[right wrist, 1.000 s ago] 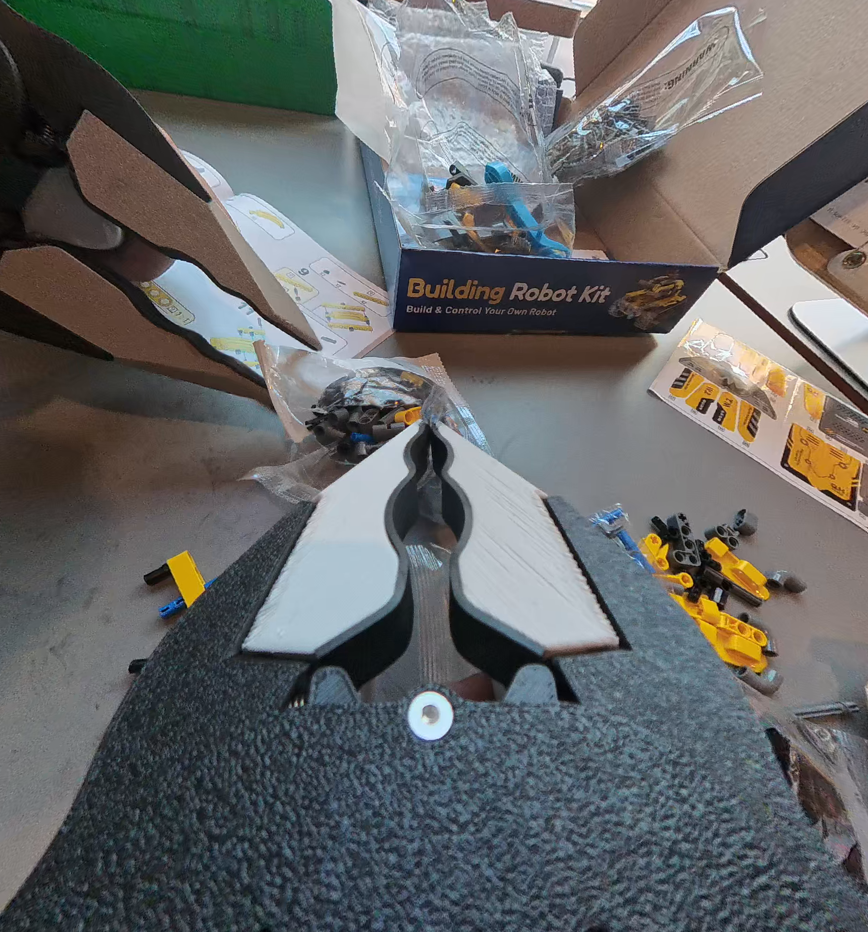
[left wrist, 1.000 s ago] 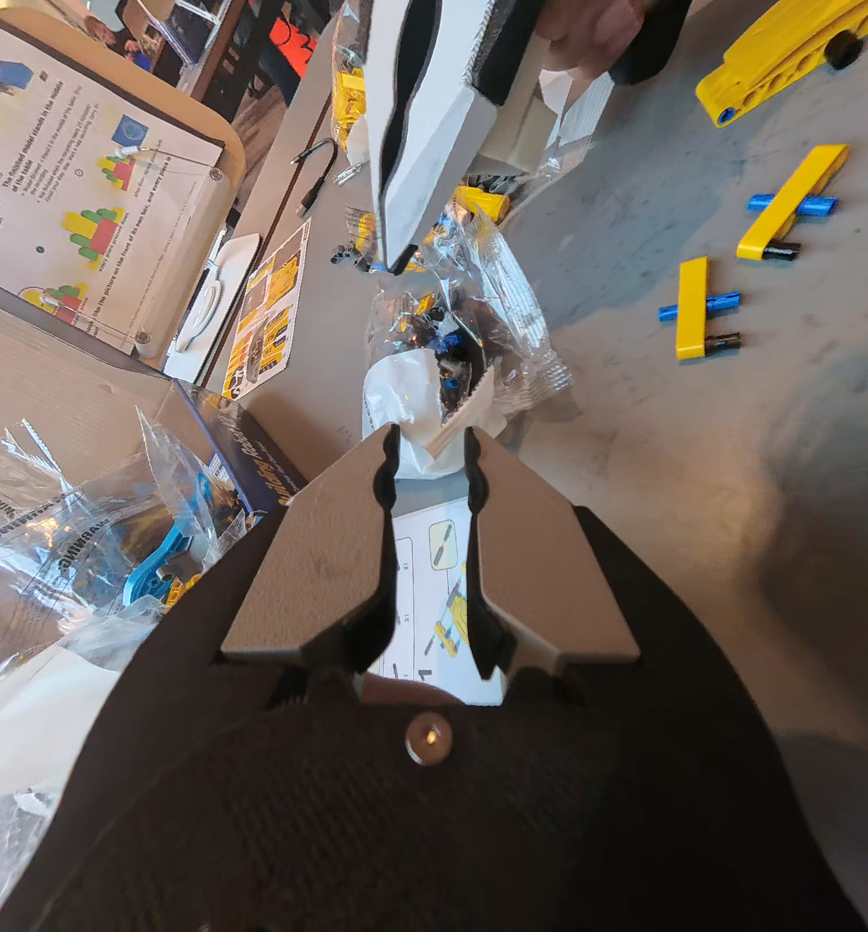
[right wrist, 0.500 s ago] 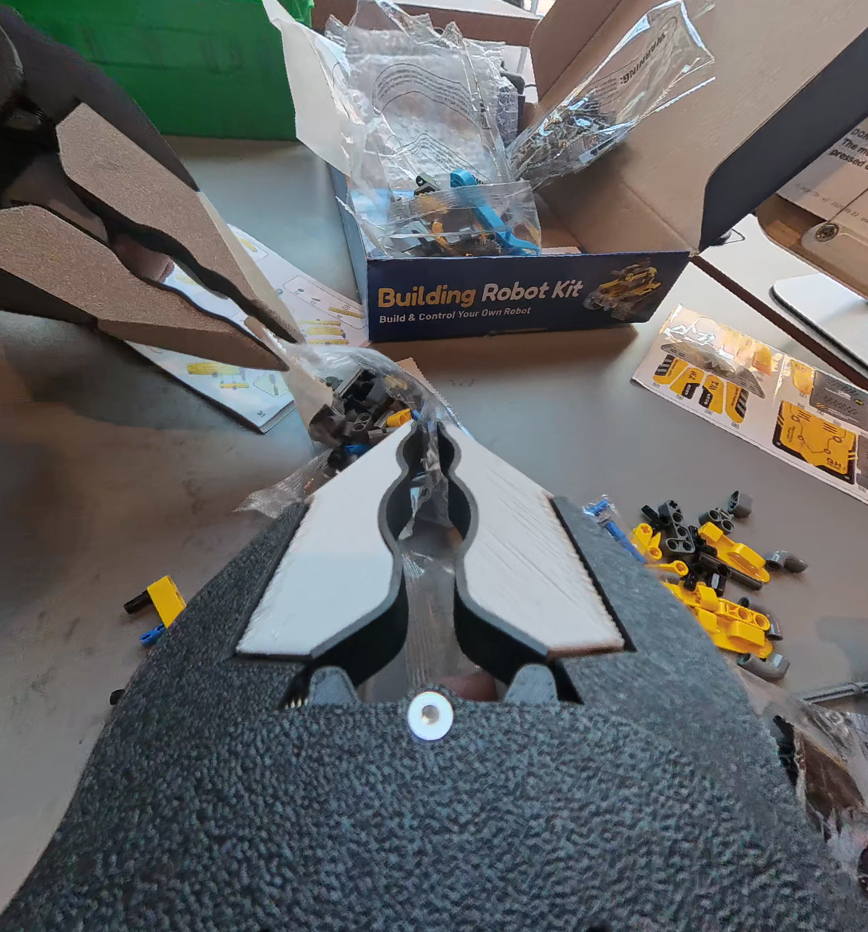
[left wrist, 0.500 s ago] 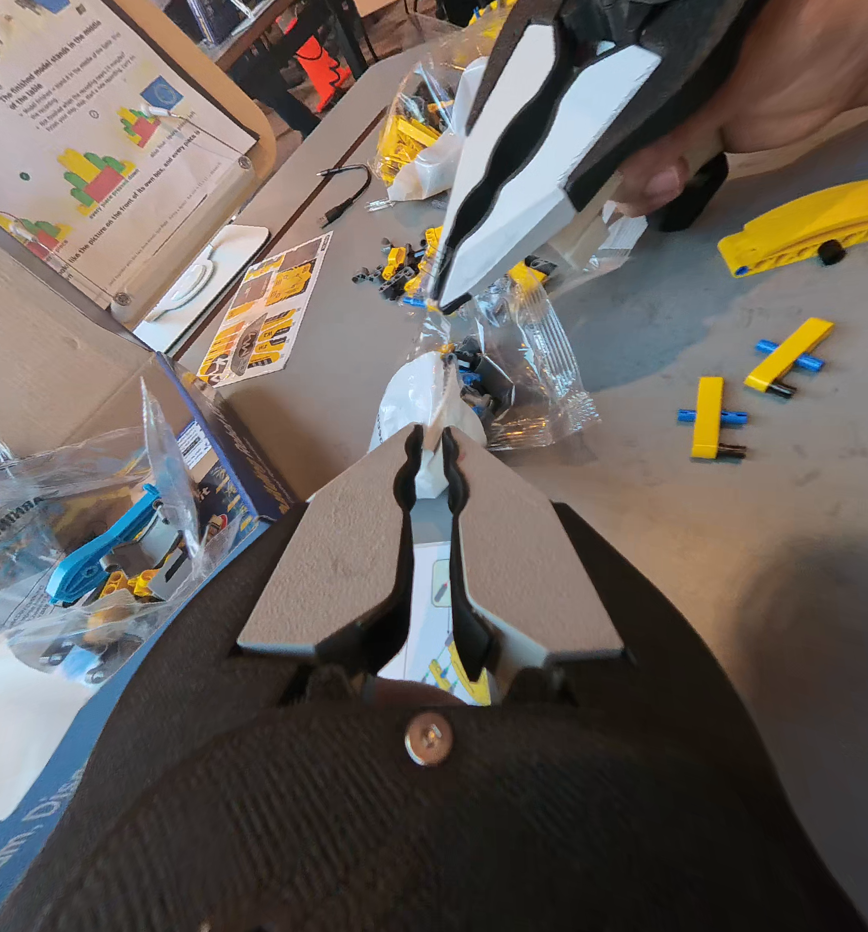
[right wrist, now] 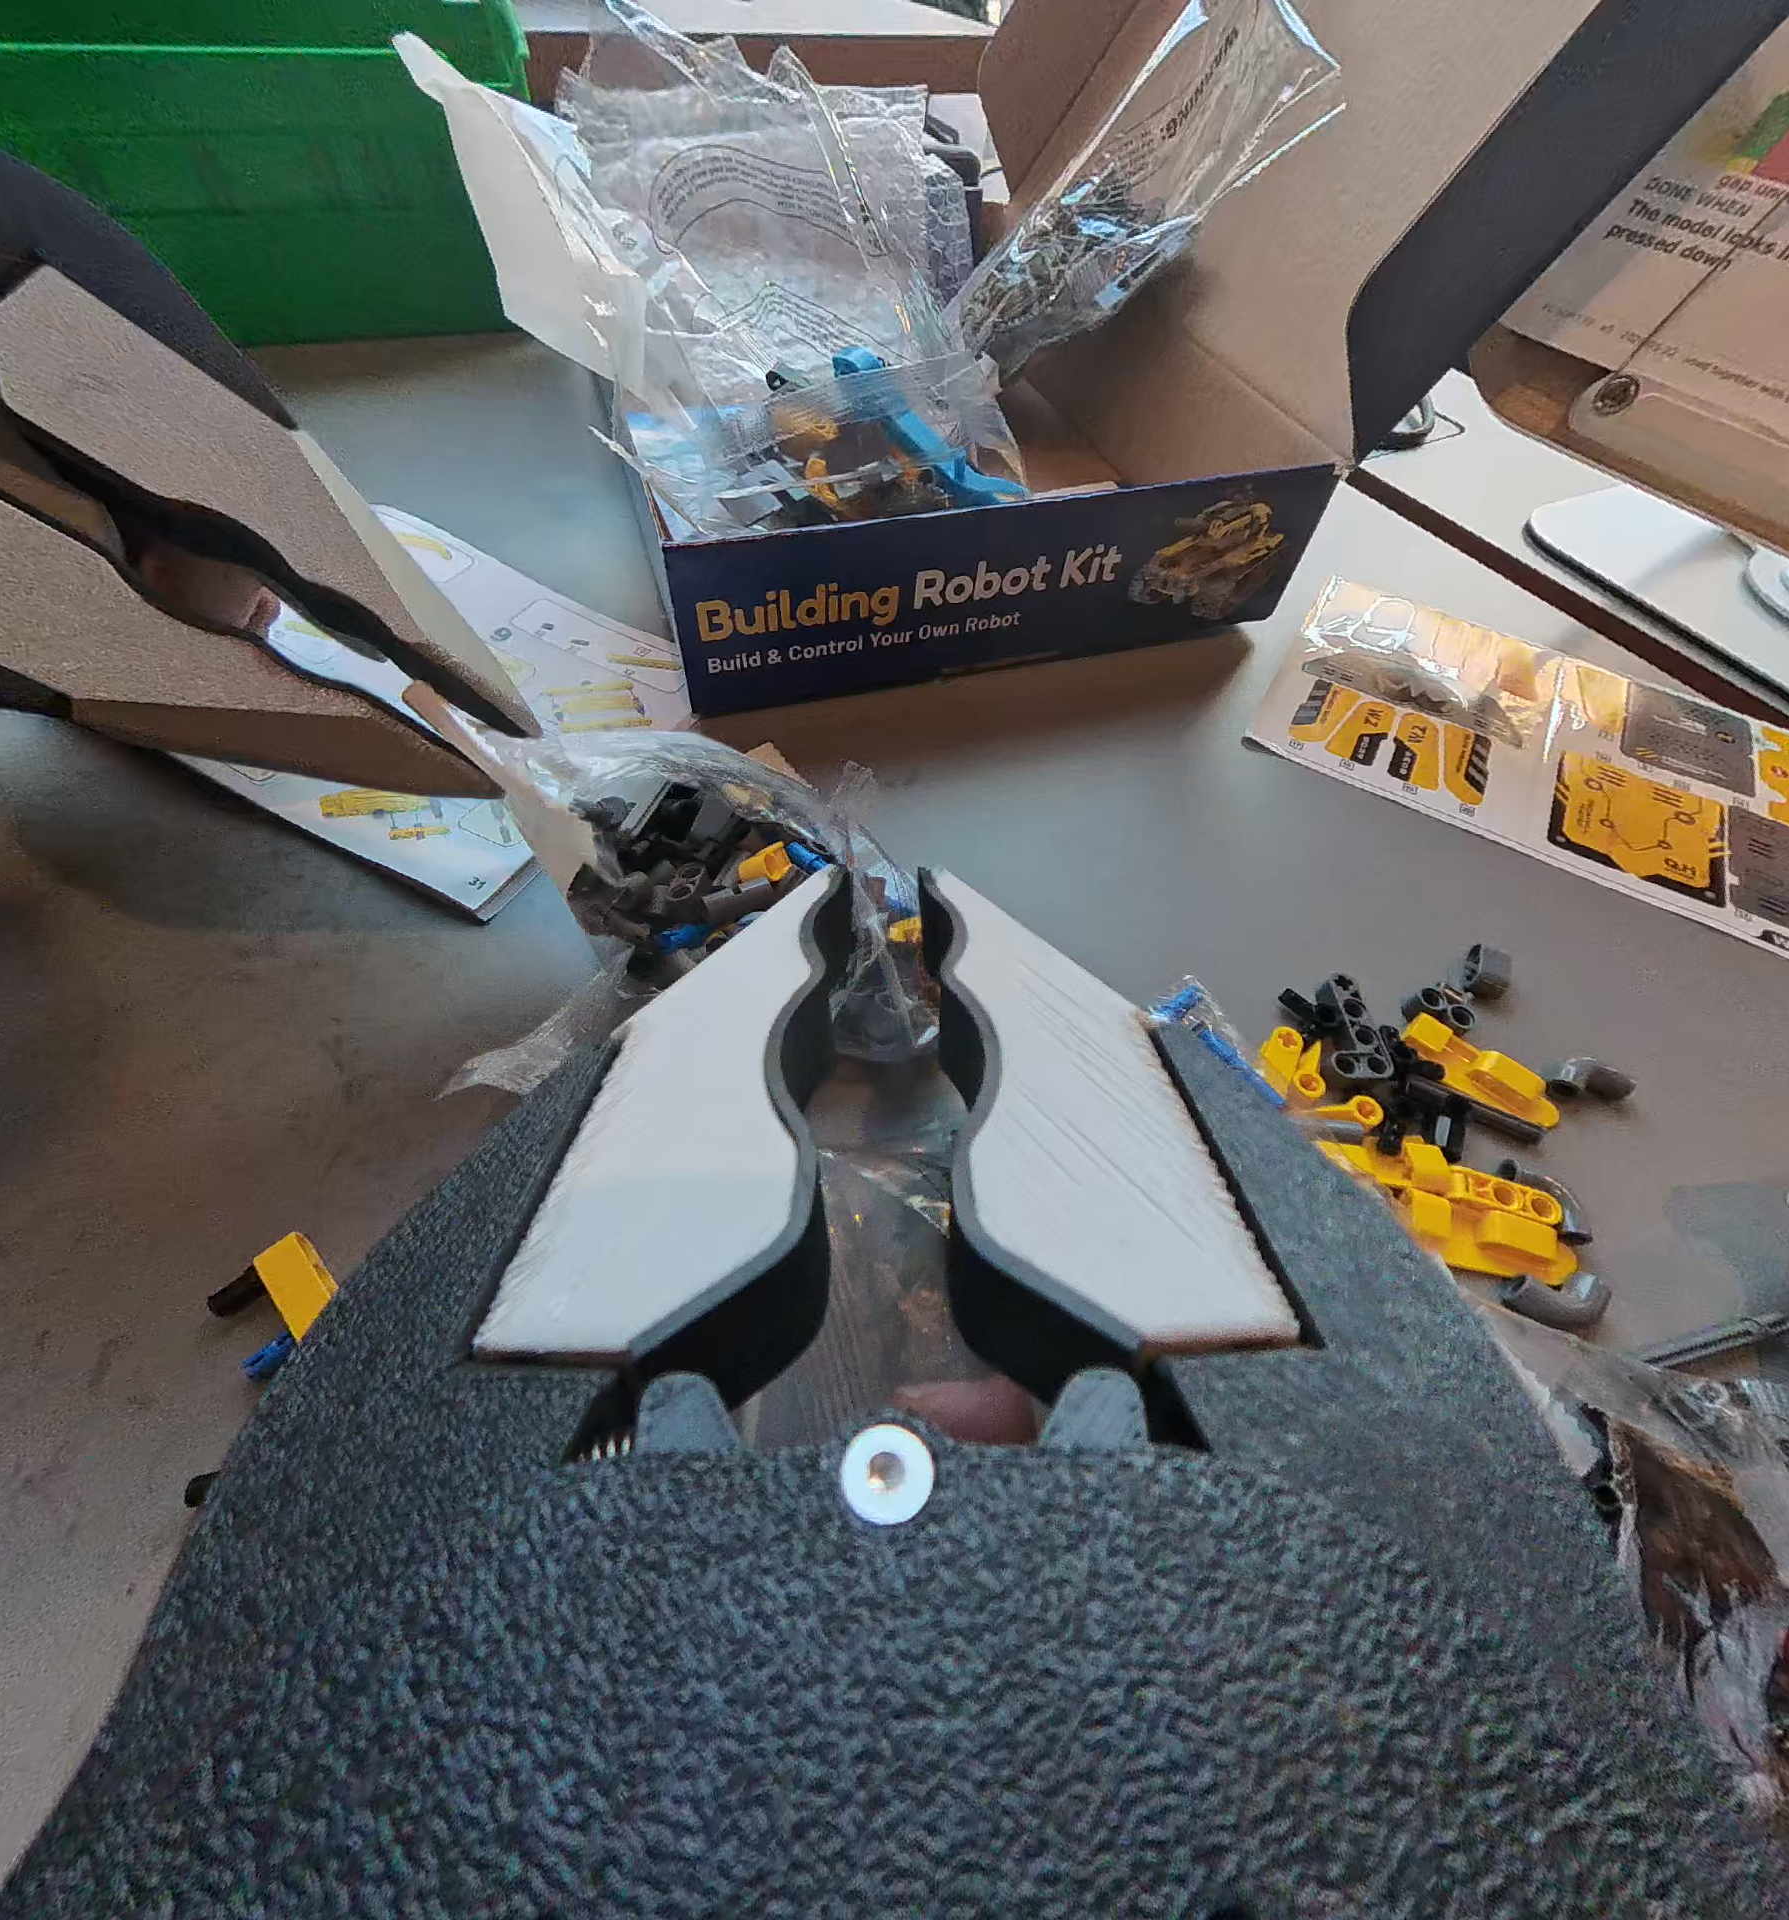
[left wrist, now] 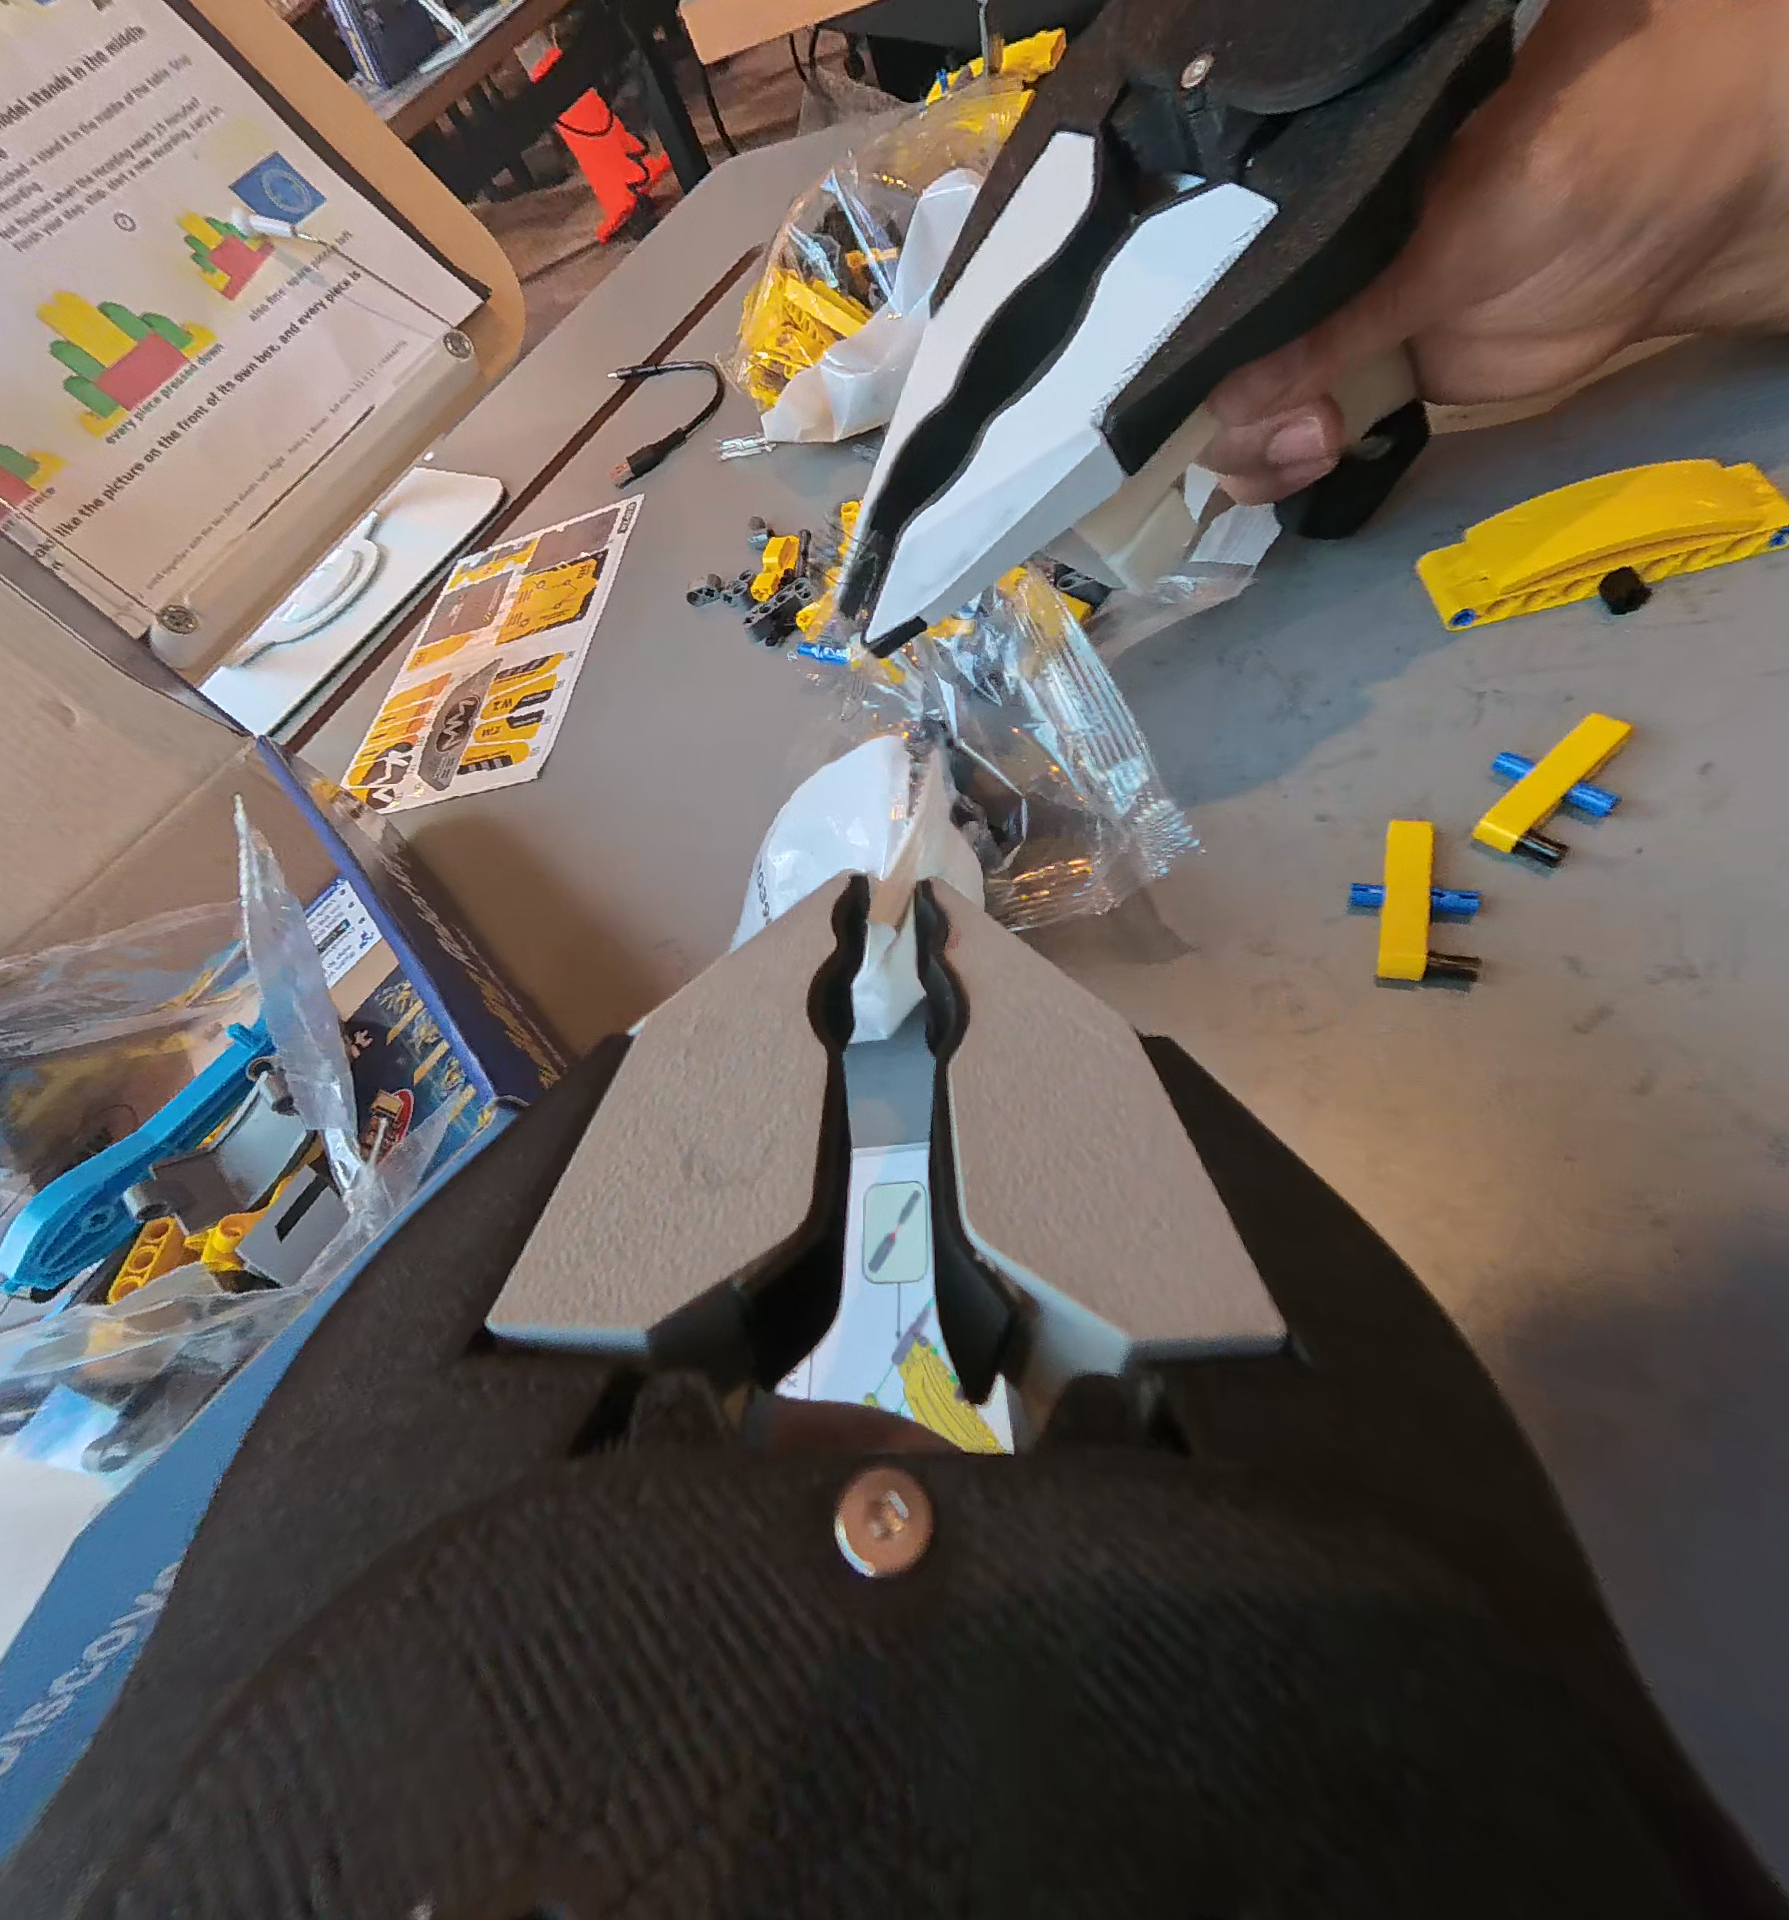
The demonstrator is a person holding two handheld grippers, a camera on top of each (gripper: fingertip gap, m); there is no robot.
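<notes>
Since a second ago both grippers have closed in on the clear bag of small parts [right wrist: 698,862], which now hangs stretched between them just above the grey table [left wrist: 1492,1195]. The left gripper [left wrist: 890,899] pinches its white end; the right gripper [right wrist: 882,894] is pressed together on the clear edge. Near it lie loose yellow and black pieces [right wrist: 1430,1122], a sticker sheet [right wrist: 1576,758] and the open kit box [right wrist: 983,592].

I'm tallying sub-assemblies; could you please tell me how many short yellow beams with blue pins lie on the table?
2. The nearer beam lies right of the clear bag; the farther beam sits just beyond it. Others may be hidden from view.
</notes>
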